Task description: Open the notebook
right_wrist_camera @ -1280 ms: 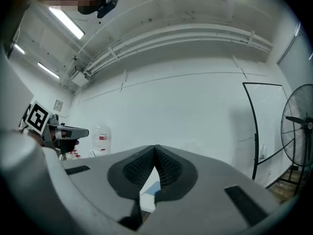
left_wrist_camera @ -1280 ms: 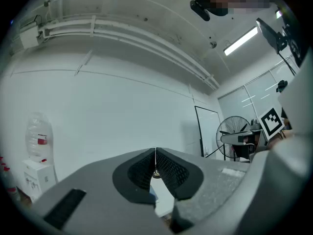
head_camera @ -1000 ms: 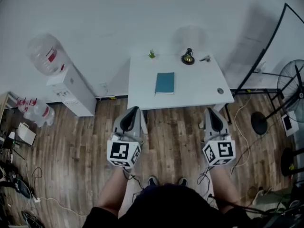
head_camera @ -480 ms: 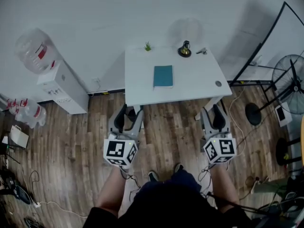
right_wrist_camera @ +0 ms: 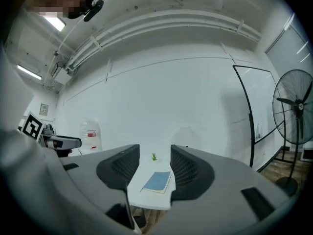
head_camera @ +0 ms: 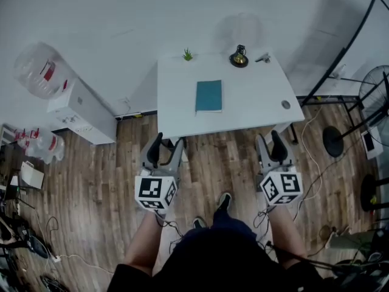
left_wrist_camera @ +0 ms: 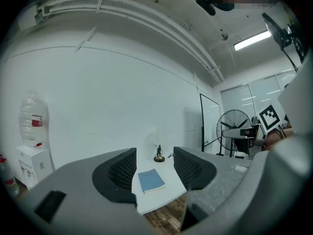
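Note:
A closed teal notebook (head_camera: 209, 96) lies flat on the middle of the white table (head_camera: 255, 105). It also shows far off between the jaws in the left gripper view (left_wrist_camera: 151, 180) and in the right gripper view (right_wrist_camera: 157, 181). My left gripper (head_camera: 166, 145) hovers over the wooden floor just short of the table's near edge, open and empty. My right gripper (head_camera: 270, 142) is level with it to the right. Its jaws are opening, with nothing between them. Both point level at the table, well apart from the notebook.
A small green plant (head_camera: 187, 55), a brass ornament (head_camera: 239, 56) and a small dark object (head_camera: 262, 58) stand along the table's far edge. A water dispenser (head_camera: 82, 111) stands to the left and a standing fan (head_camera: 377, 90) and a black frame (head_camera: 340, 59) to the right. Cables trail on the floor.
Both grippers' jaws, shut a second ago, now stand apart. The table has drawn nearer in the head view, and both grippers now sit closer to its near edge.

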The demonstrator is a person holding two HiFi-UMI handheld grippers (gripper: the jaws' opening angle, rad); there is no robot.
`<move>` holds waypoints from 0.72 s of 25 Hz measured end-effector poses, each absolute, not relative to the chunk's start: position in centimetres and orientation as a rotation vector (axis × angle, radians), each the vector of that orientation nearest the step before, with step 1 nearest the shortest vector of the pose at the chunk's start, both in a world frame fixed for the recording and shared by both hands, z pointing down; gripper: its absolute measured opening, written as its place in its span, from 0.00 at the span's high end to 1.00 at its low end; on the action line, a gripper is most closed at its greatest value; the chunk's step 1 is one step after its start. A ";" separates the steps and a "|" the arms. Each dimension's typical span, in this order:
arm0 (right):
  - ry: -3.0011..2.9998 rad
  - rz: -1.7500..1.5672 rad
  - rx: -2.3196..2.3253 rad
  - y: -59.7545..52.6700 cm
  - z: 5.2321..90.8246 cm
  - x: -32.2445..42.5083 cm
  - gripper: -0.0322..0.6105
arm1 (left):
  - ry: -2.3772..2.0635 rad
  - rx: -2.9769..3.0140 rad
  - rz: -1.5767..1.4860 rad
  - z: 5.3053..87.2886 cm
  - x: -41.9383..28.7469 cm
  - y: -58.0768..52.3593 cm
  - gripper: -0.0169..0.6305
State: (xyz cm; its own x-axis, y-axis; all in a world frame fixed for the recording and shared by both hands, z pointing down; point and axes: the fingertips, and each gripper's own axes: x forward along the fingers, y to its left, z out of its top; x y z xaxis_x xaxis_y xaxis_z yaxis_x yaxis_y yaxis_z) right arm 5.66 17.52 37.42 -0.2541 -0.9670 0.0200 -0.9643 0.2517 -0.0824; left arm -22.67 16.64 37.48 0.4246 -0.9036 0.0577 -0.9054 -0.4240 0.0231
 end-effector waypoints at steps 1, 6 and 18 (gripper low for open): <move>2.460 -0.139 -1.889 16.4 37.7 6.2 0.63 | -1.667 2.605 0.074 37.6 -22.1 15.7 0.61; 2.478 -0.192 -1.828 11.5 38.4 8.8 0.64 | -1.705 2.585 0.139 37.7 -19.0 11.8 0.61; 2.477 -0.277 -1.750 5.4 39.8 13.8 0.66 | -1.668 2.565 0.277 40.2 -12.8 7.3 0.62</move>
